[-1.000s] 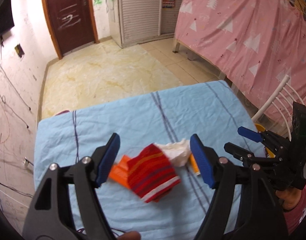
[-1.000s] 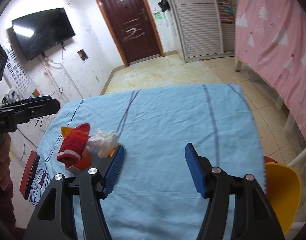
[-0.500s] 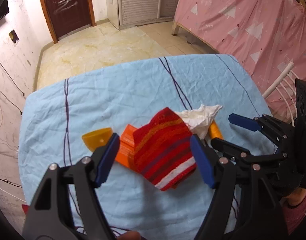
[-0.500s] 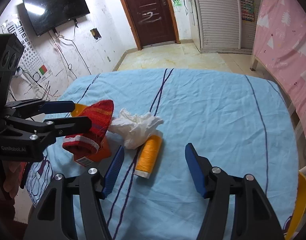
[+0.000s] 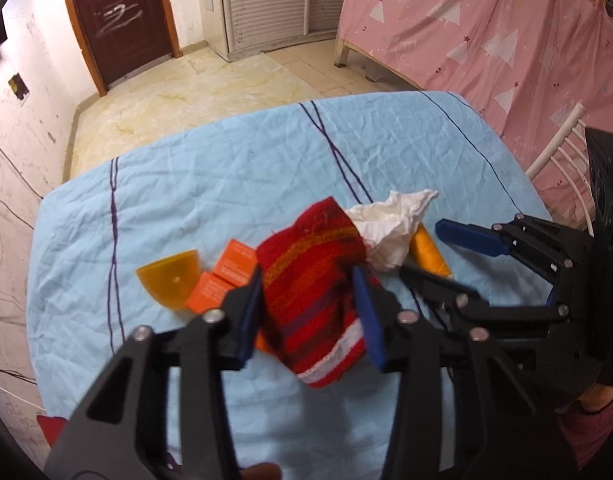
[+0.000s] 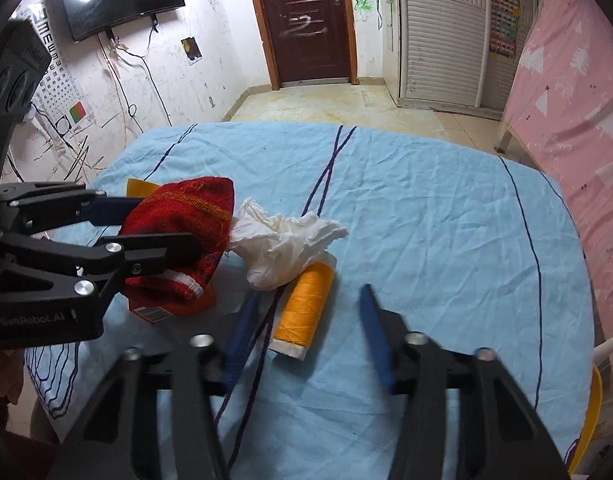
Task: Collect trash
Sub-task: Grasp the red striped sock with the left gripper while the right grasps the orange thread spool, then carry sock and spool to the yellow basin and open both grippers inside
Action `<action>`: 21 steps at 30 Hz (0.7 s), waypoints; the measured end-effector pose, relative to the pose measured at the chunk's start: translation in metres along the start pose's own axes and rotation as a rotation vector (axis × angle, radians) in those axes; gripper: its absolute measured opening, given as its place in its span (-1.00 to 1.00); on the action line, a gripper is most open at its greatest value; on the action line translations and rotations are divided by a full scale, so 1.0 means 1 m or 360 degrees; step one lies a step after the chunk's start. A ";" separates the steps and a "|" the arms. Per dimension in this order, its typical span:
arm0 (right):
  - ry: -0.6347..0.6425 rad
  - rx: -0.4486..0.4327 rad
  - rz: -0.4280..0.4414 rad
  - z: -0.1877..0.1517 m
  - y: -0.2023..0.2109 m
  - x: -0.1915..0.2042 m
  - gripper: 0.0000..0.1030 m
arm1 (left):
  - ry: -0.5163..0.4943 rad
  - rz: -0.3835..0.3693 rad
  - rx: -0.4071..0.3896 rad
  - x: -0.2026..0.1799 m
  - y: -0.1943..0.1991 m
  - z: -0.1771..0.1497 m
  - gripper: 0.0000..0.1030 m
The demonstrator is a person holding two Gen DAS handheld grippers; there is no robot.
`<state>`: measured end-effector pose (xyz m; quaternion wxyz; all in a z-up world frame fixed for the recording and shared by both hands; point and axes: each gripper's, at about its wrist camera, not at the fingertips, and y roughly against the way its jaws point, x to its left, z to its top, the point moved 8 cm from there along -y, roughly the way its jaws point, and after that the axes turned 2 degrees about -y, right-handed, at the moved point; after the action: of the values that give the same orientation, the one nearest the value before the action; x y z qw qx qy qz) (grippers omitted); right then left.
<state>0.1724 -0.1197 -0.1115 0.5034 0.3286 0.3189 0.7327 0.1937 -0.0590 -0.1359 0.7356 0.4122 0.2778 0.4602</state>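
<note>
On the blue tablecloth (image 5: pixel 226 184) lies a red striped knit sock (image 5: pixel 310 292), draped over an orange box (image 5: pixel 222 284). My left gripper (image 5: pixel 306 274) is closing and its blue pads press both sides of the sock. Beside the sock is a crumpled white tissue (image 6: pixel 286 240). An orange thread spool (image 6: pixel 302 308) rests against the tissue. My right gripper (image 6: pixel 310 292) straddles the spool, jaws closing, with a gap on each side of it. A yellow plastic piece (image 5: pixel 170 276) lies left of the box. The right wrist view shows the left gripper (image 6: pixel 166 222) around the sock (image 6: pixel 186 208).
A white chair back (image 5: pixel 558 148) and a yellow seat (image 6: pixel 590 412) stand at the table's right edge. A pink curtain (image 5: pixel 486 40) hangs behind them. The far half of the tablecloth (image 6: pixel 426 220) is bare. A hand (image 5: pixel 598 396) holds the right gripper.
Both pairs of jaws have narrowed. My left gripper sank onto the red sock and now grips it. My right gripper moved left until the spool lay between its fingers.
</note>
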 end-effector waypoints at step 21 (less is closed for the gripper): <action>-0.0186 -0.0187 0.0043 -0.004 0.056 -0.058 -0.80 | -0.0060 0.0061 -0.0112 -0.026 0.034 0.020 -0.47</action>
<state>0.1553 -0.1910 -0.0788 0.5296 0.3449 0.2410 0.7366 0.1831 -0.0819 -0.0962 0.7458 0.3999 0.2396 0.4760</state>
